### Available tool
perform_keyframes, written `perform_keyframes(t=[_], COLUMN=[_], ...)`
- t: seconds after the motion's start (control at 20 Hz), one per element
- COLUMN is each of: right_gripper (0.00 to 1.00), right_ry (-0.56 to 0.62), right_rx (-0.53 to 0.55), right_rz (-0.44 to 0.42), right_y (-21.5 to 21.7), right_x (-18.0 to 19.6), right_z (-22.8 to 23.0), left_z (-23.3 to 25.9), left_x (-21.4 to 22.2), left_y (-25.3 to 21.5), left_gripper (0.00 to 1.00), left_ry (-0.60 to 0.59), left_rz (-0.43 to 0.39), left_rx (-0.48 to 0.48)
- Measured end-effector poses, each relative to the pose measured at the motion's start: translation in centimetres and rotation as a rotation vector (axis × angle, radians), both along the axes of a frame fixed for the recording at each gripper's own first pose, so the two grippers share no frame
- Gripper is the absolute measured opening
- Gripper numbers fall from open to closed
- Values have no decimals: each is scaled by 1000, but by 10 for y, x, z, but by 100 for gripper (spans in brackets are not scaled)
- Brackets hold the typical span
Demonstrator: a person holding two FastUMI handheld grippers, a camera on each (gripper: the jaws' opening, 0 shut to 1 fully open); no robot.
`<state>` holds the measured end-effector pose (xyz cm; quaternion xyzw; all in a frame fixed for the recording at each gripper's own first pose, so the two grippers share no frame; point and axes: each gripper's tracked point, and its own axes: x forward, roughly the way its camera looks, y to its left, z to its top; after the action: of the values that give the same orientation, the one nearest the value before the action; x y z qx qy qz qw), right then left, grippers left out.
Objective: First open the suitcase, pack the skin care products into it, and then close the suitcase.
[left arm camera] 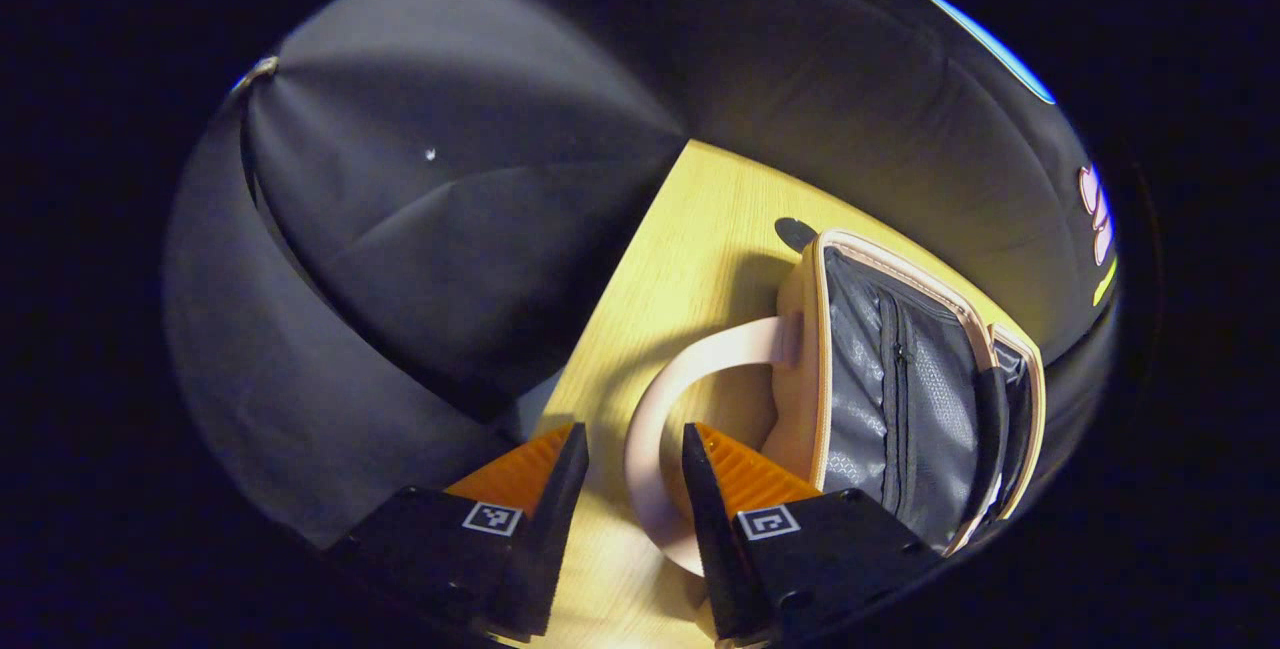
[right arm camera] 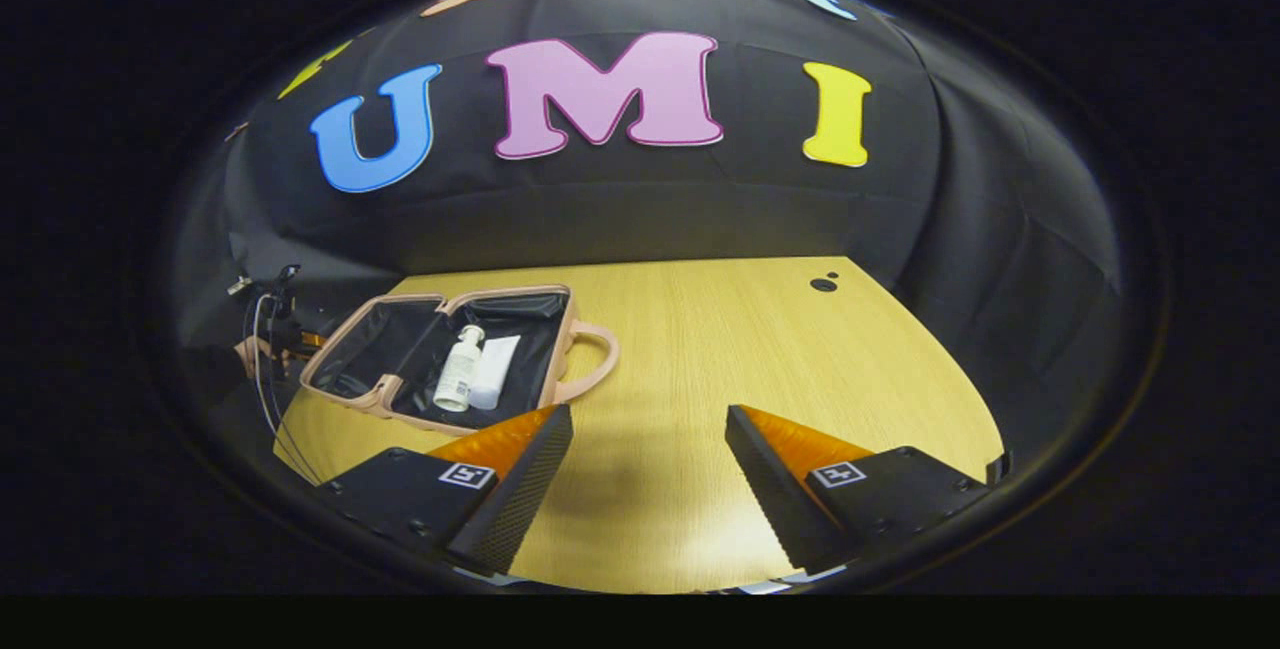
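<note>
left gripper (left arm camera: 632, 474): black blocky body, one square black-and-white marker on each side, ribbed wedge-shaped fingers (left arm camera: 738, 474)
right gripper (right arm camera: 650, 474): same build, same markers, small screws

1 open suitcase (right arm camera: 400, 349), 1 bottle (right arm camera: 460, 369), 1 tube (right arm camera: 493, 372), 1 table (right arm camera: 760, 349).

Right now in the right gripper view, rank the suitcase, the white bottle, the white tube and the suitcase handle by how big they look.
1. suitcase
2. suitcase handle
3. and 4. white bottle and white tube: these look alike in size, so I won't rank them.
</note>
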<state>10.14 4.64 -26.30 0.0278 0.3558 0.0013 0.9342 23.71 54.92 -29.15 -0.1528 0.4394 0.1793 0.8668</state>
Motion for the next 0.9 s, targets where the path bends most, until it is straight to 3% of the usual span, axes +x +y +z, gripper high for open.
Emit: perform_keyframes(t=[0.1,0.15,0.2,0.25,0.4,0.55,0.7,0.9], right_gripper=[98,98,98,98,98,98,98,98], right_ry=[8,7,10,4,-13,7,8,-13], right_rx=[-2,-7,-6,8,13,34,66,89], right_rz=[-4,-4,-3,3,28,42,52,59], right_y=[-1,-2,-1,2,7,10,13,8], right_x=[0,1,1,2,5,5,10,26], right_z=[-6,-8,-9,-8,-9,-9,-6,12], left_z=[2,0,-1,2,12,49,109,218], left_x=[-1,1,4,1,1,0,2,-1], left_y=[1,0,1,2,3,-2,-14,-69], left_gripper=[54,36,34,24,18,12,11,9], left_ry=[0,-3,-6,-25,-86,-111,-178,-304], left_rz=[-14,-16,-5,16,75,42,8,-43], left_rx=[3,11,20,26,70,163,254,296])
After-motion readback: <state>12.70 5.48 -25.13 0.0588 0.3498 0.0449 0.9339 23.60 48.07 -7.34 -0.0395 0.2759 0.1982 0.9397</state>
